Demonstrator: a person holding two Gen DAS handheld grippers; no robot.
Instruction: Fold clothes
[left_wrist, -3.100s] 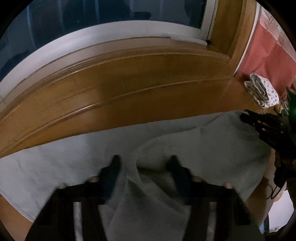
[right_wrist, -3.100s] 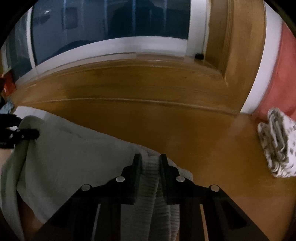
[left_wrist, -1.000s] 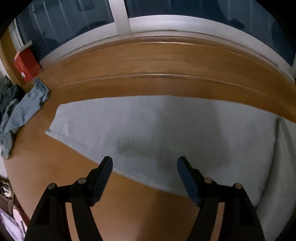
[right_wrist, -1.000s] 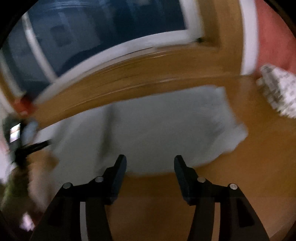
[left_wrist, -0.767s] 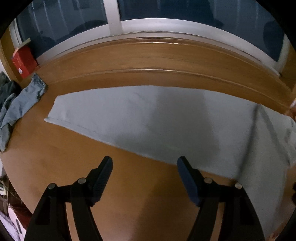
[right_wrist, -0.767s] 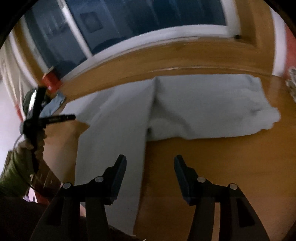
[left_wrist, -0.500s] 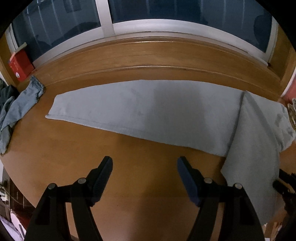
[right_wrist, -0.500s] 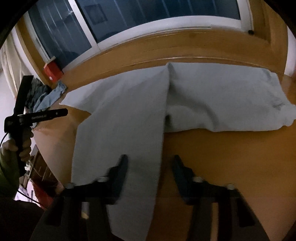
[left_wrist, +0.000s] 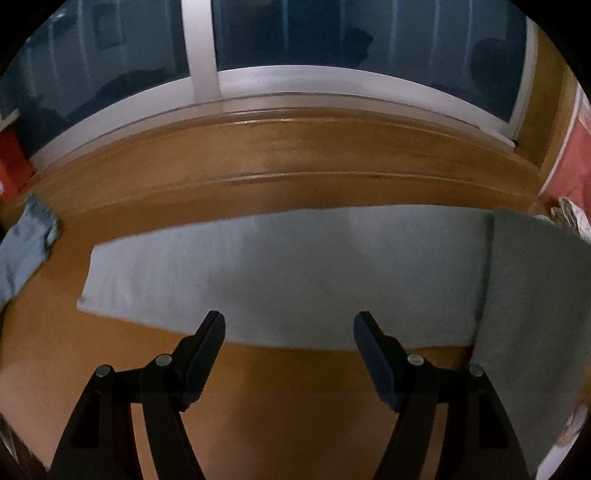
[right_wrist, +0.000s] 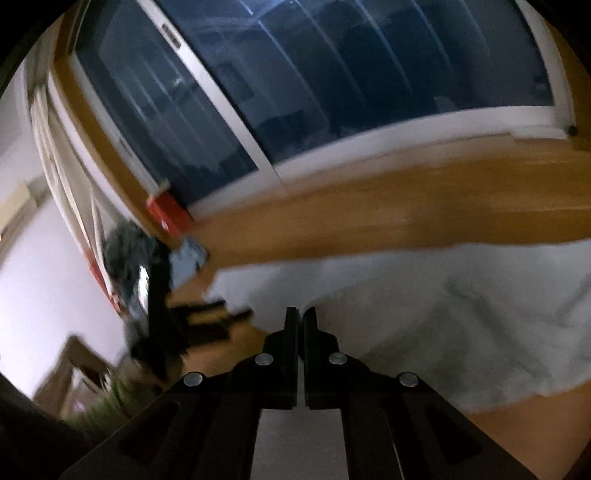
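Note:
Light grey trousers (left_wrist: 295, 273) lie on the wooden table (left_wrist: 277, 406). One leg stretches flat to the left. The other leg (left_wrist: 532, 332) runs toward me at the right and hangs over the front edge. My left gripper (left_wrist: 289, 325) is open and empty, just above the near hem of the flat leg. In the right wrist view the trousers (right_wrist: 443, 306) fill the right side. My right gripper (right_wrist: 300, 314) is shut at the edge of a trouser leg; the frame is blurred and I cannot tell whether cloth is pinched.
A blue denim garment (left_wrist: 26, 251) lies at the table's left end beside a red box (left_wrist: 13, 166). A folded patterned cloth (left_wrist: 572, 218) sits at the far right. A window sill (left_wrist: 295, 155) runs along the back. The other gripper (right_wrist: 199, 317) shows at left.
My left gripper has moved in over the flat leg's near edge. My right gripper has gone from open to shut, dropped to the cloth and swung left.

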